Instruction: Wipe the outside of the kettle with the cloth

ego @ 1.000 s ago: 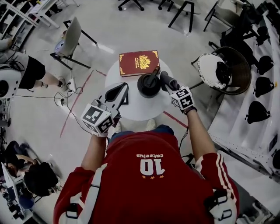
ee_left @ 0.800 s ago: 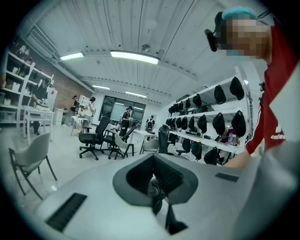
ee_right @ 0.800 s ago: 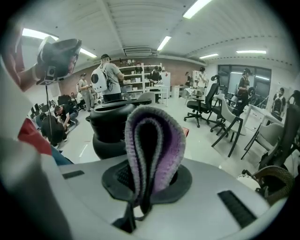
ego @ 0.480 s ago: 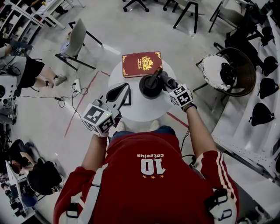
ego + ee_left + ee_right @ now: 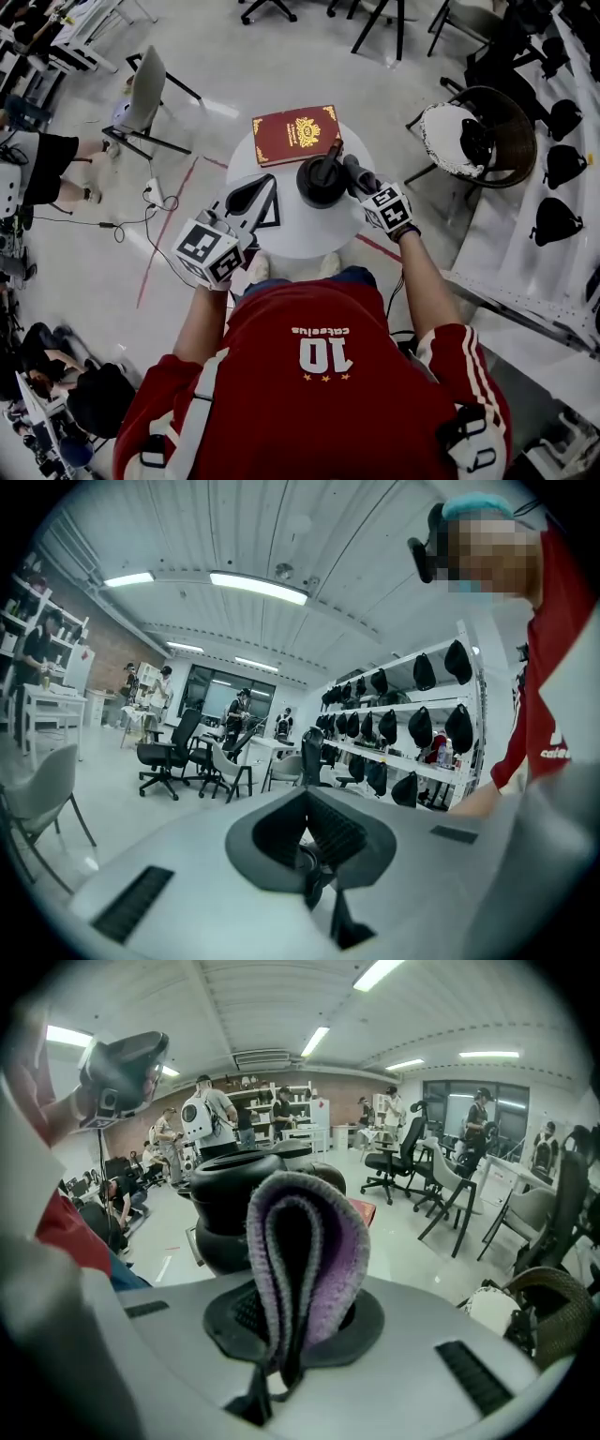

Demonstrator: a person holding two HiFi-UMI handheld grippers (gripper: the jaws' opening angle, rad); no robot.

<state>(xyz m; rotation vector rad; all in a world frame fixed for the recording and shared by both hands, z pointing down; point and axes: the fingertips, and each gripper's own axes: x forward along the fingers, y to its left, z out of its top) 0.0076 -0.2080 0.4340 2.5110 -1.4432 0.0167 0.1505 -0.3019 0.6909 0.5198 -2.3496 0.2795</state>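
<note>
A black kettle [image 5: 321,180] stands on the small round white table [image 5: 281,236], its handle on top. My right gripper [image 5: 351,172] is at the kettle's right side, shut on a folded purple-grey cloth [image 5: 307,1251] that bulges out of the jaws. In the right gripper view the kettle [image 5: 234,1199] sits close behind the cloth, and the right gripper [image 5: 281,1335] holds the cloth's lower fold. My left gripper [image 5: 249,195] hovers over the table's left part, shut and holding nothing. In its own view the left gripper [image 5: 308,836] points up into the room.
A red book [image 5: 296,133] lies at the table's far edge, just behind the kettle. A round wicker chair [image 5: 511,141] with a white cushion stands to the right, and a grey chair [image 5: 145,89] to the far left. Shelves with black bags [image 5: 553,220] run along the right.
The right gripper with the cloth has stayed against the kettle's right side, shifting only slightly. The left gripper has hardly moved. The head view has drifted a little.
</note>
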